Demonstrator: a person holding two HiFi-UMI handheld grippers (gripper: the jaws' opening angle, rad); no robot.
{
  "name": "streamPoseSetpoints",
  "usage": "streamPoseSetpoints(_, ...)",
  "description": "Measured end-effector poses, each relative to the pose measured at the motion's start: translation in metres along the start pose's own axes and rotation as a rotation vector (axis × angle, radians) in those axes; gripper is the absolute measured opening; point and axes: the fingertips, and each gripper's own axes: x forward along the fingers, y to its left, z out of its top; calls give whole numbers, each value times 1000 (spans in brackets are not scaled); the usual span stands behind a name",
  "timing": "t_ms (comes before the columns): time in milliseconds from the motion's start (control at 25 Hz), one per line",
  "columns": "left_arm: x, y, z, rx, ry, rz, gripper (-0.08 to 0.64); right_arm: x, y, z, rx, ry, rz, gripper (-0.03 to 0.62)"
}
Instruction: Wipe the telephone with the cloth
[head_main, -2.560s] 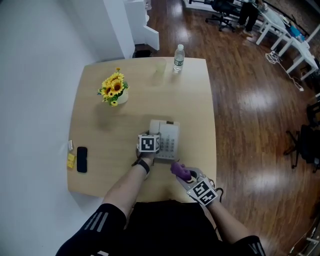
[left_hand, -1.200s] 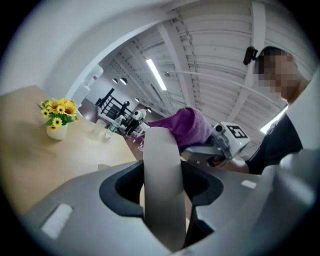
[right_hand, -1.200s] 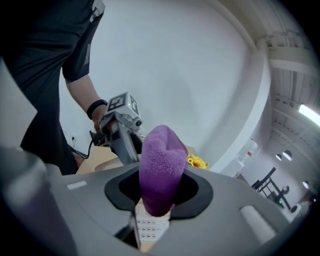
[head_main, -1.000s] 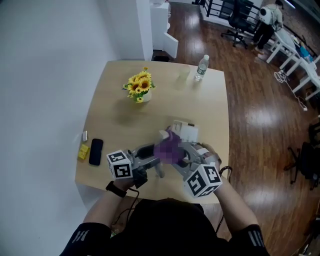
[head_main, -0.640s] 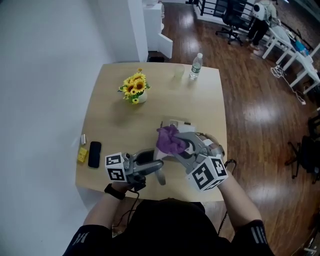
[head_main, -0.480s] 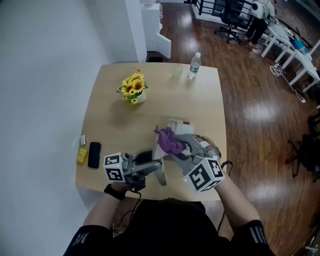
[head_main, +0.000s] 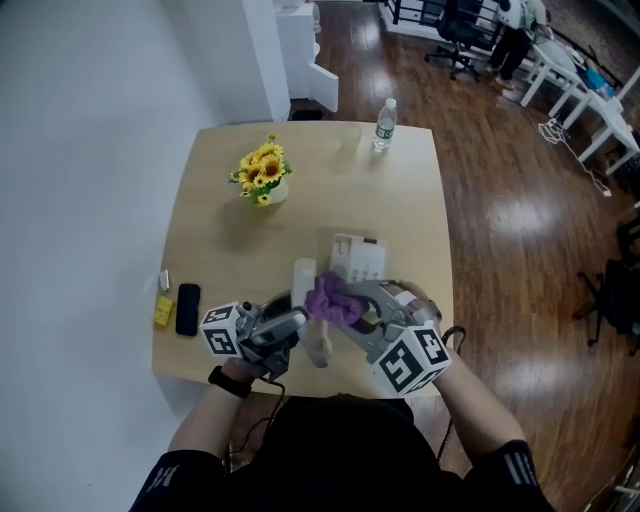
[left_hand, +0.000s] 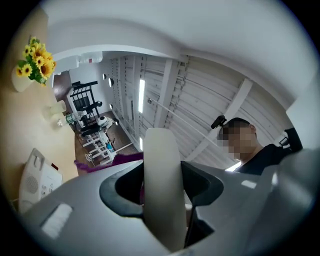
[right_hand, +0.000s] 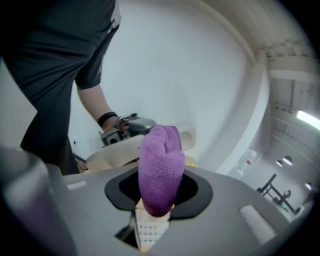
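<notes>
Head view: at the left edge of the table (head_main: 215, 250) lie a small yellow thing (head_main: 163, 311) and a black phone (head_main: 186, 309), just beside each other. To their right, low in the frame, my left gripper (head_main: 298, 324) is clenched on the cream handset (head_main: 304, 278), which is lifted off the telephone base (head_main: 358, 258) and stands roughly on end. Above it, in the upper middle of the frame, sits a pot of sunflowers (head_main: 258, 172).

Right of the handset, my right gripper (head_main: 336, 306) grasps the purple cloth (head_main: 324, 298), and the cloth is pressed against the handset's side. The telephone base rests on the table just above the cloth. A water bottle (head_main: 381, 124) stands at the table's far edge, upper right of centre.

In the left gripper view, both jaws close tight on the handset (left_hand: 161, 190), with a strip of cloth (left_hand: 97, 164) showing at its left. In the right gripper view, the cloth (right_hand: 160, 167) bulges up from between the shut jaws.
</notes>
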Motion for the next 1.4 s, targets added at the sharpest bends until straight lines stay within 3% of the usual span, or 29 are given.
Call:
streamPoseSetpoints(120, 1, -2, -5, -10, 16, -15, 219, -13, -44, 13, 106, -68, -98, 124)
streamPoseSetpoints(240, 4, -4, -9, -16, 28, -31, 219, -8, -57, 29, 155, -119, -62, 124)
streamPoseSetpoints(400, 4, -6, -7, -22, 16, -40, 219, 1, -44, 29, 135, -100, 5, 124)
streamPoseSetpoints(680, -3, 0, 8, 2, -31, -2, 218, 7, 8, 15, 5, -4, 119, 123)
streamPoseSetpoints(920, -7, 2, 44, 27, -139, -8, 218, 3, 24, -3, 115, -10, 140, 123)
streamPoseSetpoints(1240, -10, 2, 69, 54, -253, -7, 218, 26, 44, 8, 99, -9, 168, 123)
streamPoseSetpoints(1400, -17, 1, 68, 27, -279, -1, 218, 29, 61, 4, 90, 1, 200, 123)
